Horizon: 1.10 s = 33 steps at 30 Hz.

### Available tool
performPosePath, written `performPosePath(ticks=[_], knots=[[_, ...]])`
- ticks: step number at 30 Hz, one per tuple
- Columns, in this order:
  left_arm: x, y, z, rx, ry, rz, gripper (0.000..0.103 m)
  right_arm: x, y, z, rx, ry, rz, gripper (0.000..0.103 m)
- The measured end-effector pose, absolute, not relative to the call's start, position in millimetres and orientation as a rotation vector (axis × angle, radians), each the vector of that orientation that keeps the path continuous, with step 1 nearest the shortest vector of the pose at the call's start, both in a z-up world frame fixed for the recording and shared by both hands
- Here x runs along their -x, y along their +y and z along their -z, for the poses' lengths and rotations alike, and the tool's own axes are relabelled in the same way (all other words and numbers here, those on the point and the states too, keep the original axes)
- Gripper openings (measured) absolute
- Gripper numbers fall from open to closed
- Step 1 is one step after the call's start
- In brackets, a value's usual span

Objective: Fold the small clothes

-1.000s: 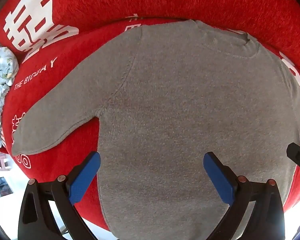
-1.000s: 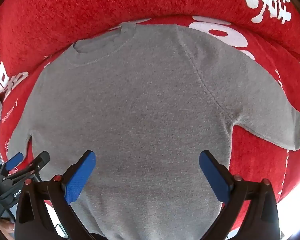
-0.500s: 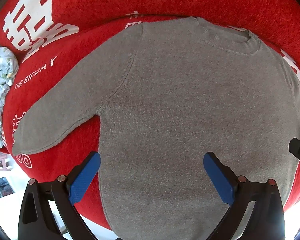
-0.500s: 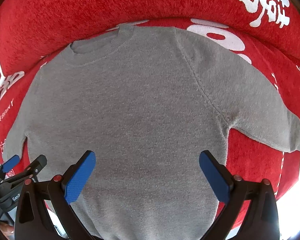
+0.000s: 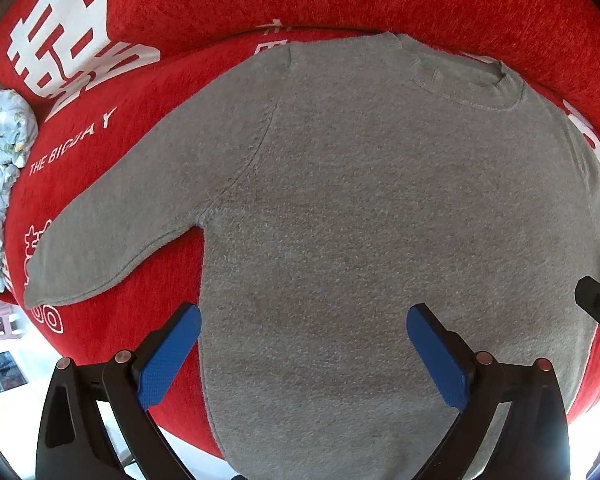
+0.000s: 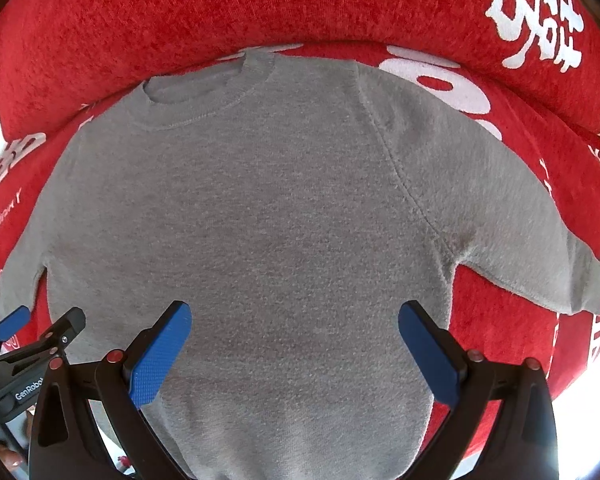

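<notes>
1. Left tongs [image 5: 303,322]: blue pads wide apart, nothing between them, hovering over the lower part of the sweater, not touching it. Right tongs [image 6: 295,320]: same, spread apart w/ nothing held, above the sweater's lower middle.
2. Each view catches a bit of the other tongs at its edge, beside the sweater's lower sides.
3. Sweater [image 5: 360,220]: plain gray knit, long sleeves, round ribbed neck. Lies flat & face up, hem nearest, collar [image 6: 196,96] farthest. Both sleeves out to the sides, angled down toward the hem; right cuff [image 6: 588,288] squared off, left sleeve end [image 5: 52,280] tapering.
4. Under it: red fuzzy sofa seat [image 5: 100,320] w/ white printed characters & small lettering; sweater covers most of the seat.
5. Behind the collar: red sofa backrest [image 6: 180,12], also w/ white characters.
6. Far left: crumpled pale floral cloth [image 5: 0,160] on the seat edge.
</notes>
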<state>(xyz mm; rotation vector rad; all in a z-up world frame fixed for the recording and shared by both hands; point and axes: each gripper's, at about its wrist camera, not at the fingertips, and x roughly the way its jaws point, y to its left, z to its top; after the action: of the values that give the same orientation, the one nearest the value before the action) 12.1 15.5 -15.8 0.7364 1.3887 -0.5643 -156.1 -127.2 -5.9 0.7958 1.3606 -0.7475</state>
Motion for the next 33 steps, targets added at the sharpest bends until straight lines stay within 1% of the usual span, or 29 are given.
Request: performPosePath(ticks=[14,33], knots=[[-12.5,8.9,12.3,-0.734,1.383,0.563,0.103,154.6,-128.2,5.3,-0.795,1.364,0.750,0.103],[-14.1,18.7,10.4,-0.723,1.387,0.556,0.103,150.7,-124.6,1.7,-0.793,1.362,0.751,0.103]])
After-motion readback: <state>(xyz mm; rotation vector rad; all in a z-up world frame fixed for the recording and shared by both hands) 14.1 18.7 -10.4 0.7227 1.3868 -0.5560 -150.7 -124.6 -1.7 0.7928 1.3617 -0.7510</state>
